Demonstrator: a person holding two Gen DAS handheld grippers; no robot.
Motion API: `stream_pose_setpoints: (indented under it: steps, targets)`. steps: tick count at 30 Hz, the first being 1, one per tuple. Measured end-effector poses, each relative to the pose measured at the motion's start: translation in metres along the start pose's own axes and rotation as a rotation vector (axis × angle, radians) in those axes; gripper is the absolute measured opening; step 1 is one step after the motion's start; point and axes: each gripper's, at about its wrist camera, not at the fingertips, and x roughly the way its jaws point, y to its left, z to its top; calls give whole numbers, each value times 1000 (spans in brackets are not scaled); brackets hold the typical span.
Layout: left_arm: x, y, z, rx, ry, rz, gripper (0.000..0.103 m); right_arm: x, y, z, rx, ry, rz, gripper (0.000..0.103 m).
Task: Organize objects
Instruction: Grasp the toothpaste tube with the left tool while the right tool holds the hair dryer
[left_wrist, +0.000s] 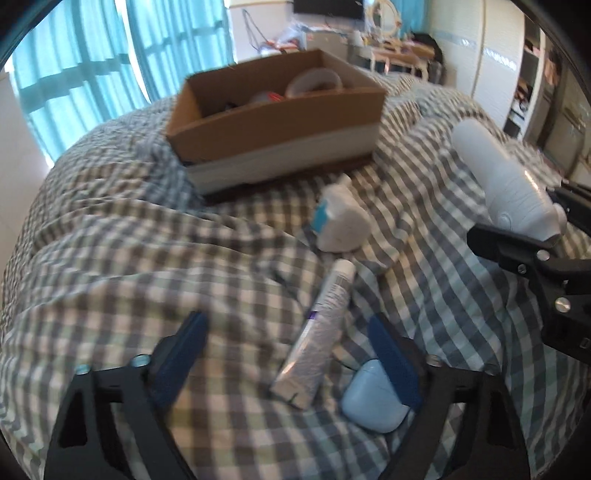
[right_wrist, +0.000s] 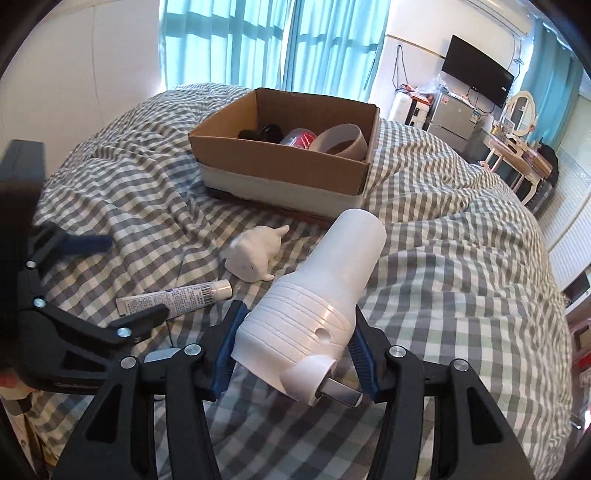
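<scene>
The right gripper clamped a white bottle at lower centre; the left gripper gaped wide astride a tube on the bed.

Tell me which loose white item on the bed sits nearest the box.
The white figurine. It lies just in front of the box; the tube and the pale blue case lie farther back, by the left gripper.

Cardboard box smearing with motion blur in the left wrist view, its contents blurring past naming, pale blue case hiding partly behind a blue finger pad, left gripper running off the right wrist view's left edge
</scene>
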Motion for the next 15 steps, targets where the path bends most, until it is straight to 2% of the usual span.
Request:
stream_pose_setpoints:
  steps: [1, 3, 7, 8, 9, 11, 15]
  targets:
    - [5, -2, 0, 9, 11, -10, 81, 0, -3, -2, 9, 1, 9, 53]
    - [14, -7, 1, 24, 46, -27, 68, 3, -6, -4, 28, 10, 37, 53]
    - [30, -11, 1, 38, 100, -48, 52, 12, -11, -6, 55, 26, 75, 53]
    - [34, -11, 1, 36, 115, -61, 43, 14, -10, -7, 57, 29, 82, 53]
    - [37, -11, 2, 34, 129, -75, 30, 16, -10, -7, 57, 31, 87, 53]
    - [43, -9, 1, 22, 159, -104, 21, 16, -11, -9, 57, 34, 92, 53]
    - [38, -13, -1, 41, 148, -101, 16, 17, -8, -10, 49, 36, 87, 53]
